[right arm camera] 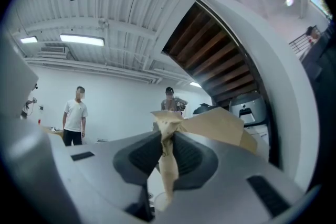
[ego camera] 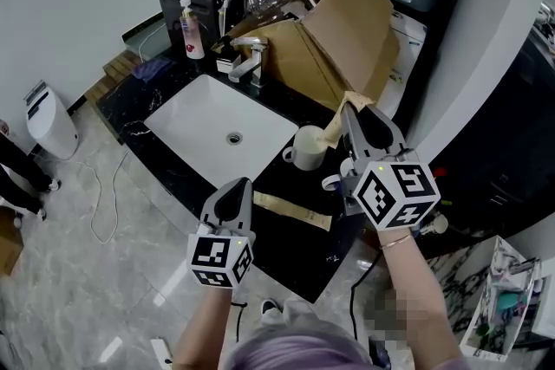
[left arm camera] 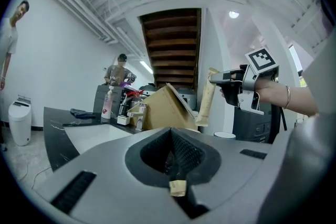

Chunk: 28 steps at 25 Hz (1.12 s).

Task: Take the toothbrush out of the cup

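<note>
My right gripper (ego camera: pixel 348 107) is shut on the top of a toothbrush in a tan paper wrapper (ego camera: pixel 333 131). The wrapper hangs down over the white cup (ego camera: pixel 305 148) on the black counter, and its lower end is just above the cup's rim. In the right gripper view the wrapper (right arm camera: pixel 168 165) is pinched between the pads of this gripper (right arm camera: pixel 167 136). The left gripper view shows the wrapped brush (left arm camera: pixel 205 103) lifted above the cup (left arm camera: pixel 224 135). My left gripper (ego camera: pixel 237 185) hovers at the counter's front edge, shut, with a small tan scrap (left arm camera: pixel 178 187) at the seam of its jaws.
A second tan wrapped item (ego camera: pixel 292 210) lies on the counter in front of the cup. The white sink (ego camera: pixel 186 130) with its faucet (ego camera: pixel 251 58) lies to the left. An open cardboard box (ego camera: pixel 342 30) stands behind the cup. A soap bottle (ego camera: pixel 190 30) stands at the back.
</note>
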Available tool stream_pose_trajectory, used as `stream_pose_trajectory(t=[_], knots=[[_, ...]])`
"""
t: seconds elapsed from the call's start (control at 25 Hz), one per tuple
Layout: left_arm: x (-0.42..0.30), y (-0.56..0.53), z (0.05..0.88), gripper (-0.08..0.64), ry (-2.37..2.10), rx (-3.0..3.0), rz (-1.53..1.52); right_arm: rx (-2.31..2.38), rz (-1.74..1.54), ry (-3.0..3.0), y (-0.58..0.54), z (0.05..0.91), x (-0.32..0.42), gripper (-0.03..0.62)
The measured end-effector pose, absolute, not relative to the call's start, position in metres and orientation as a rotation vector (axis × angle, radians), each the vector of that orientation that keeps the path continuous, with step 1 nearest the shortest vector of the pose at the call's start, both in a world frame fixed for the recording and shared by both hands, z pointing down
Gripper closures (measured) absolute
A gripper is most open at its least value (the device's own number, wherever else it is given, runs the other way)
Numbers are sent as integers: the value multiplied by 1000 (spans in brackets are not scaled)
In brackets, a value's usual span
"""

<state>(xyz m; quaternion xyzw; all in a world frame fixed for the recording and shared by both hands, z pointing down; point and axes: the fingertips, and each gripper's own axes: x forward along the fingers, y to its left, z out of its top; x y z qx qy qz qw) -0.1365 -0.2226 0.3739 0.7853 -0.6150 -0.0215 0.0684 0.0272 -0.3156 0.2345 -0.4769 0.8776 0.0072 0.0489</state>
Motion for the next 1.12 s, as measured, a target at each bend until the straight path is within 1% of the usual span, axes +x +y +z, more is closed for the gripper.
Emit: stream_pose_trajectory(t=[0.28,0.44,0.84,1.12], knots=[[-140,-205,371,560,-1855,2367,-79,-1400,-6,2654,-283,216,31,535],[-142,-193,372,560,-1845,2370,-84,-1375,-47,2710,-258,219,33,537],[-141,-169,388,560,-1815,2338,-94,-1296,-275,2862,-201,264,49,538],[-138,-157,398,560,-1821,2312,-71,-1173,-378,3006,-169,302,41,540]])
